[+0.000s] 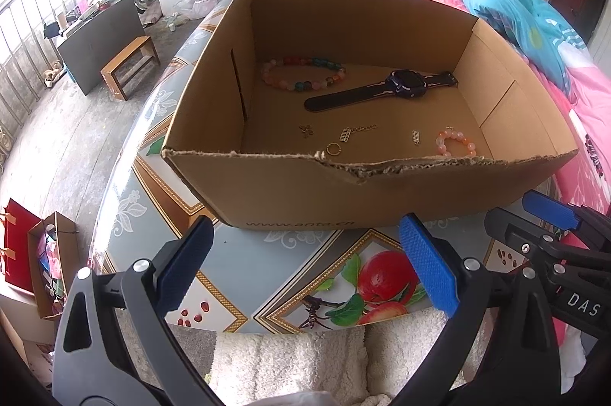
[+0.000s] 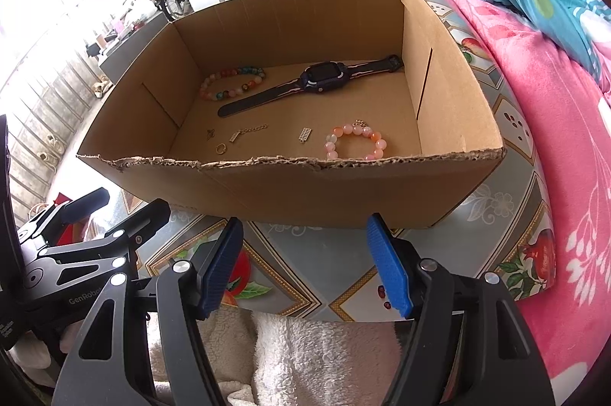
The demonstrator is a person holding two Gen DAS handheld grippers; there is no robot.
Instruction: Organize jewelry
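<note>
An open cardboard box (image 1: 290, 184) (image 2: 305, 192) stands on a fruit-patterned table. Inside lie a multicoloured bead bracelet (image 1: 303, 74) (image 2: 233, 83), a dark smartwatch (image 1: 382, 89) (image 2: 309, 83), a pink bead bracelet (image 1: 456, 141) (image 2: 356, 141), a gold ring (image 1: 333, 149) (image 2: 220, 149), a chain with a charm (image 1: 357, 131) (image 2: 248, 132), a small charm (image 1: 415, 137) (image 2: 304, 134) and a small pendant (image 1: 306, 130) (image 2: 210, 133). My left gripper (image 1: 305, 265) is open and empty before the box's near wall. My right gripper (image 2: 305, 265) is open and empty beside it; it also shows in the left wrist view (image 1: 550, 215).
The table (image 1: 267, 265) (image 2: 324, 253) has a rounded edge; white fleece (image 2: 305, 360) lies below it. A pink blanket and teal quilt (image 2: 553, 100) lie right of the box. Left on the floor are a wooden stool (image 1: 130, 66), paper bags (image 1: 34, 253) and a railing.
</note>
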